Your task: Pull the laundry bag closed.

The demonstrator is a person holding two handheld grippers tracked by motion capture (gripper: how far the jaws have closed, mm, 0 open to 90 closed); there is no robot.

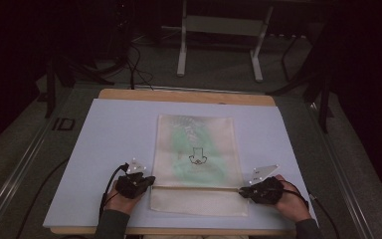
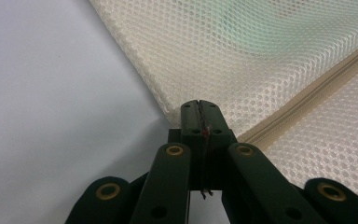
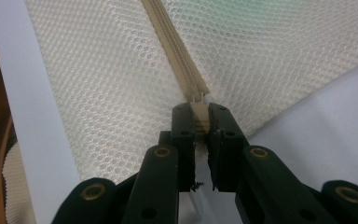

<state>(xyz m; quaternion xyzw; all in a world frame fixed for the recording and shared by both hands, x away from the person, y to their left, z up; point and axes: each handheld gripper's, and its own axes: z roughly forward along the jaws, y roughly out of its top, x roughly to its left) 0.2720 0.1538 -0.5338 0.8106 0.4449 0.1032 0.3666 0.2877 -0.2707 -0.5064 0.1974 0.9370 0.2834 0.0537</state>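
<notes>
Tongs, left (image 2: 199, 108): clenched on the bag (image 2: 261, 60) at its edge, right where the zip (image 2: 307, 100) ends, jaws pressed flat together with mesh pinched between. Tongs, right (image 3: 200, 114): clenched on the tab at the other end of the zip (image 3: 172, 44), jaws parted only by that cream piece. Seen from above, left tongs (image 1: 148, 180) and right tongs (image 1: 242, 191) at opposite side edges of the bag (image 1: 196, 149), both level with the zip line (image 1: 196, 187) near its lower end. Bag flat and square to the worktop (image 1: 114, 129), roughly centred, a green patch and a small dark print showing through the mesh. Bare sheet wide open to left, right and beyond the bag; only a narrow strip between its near edge and the front edge of the worktop. Hands (image 1: 122, 203) low at that front edge, cables trailing off behind.
</notes>
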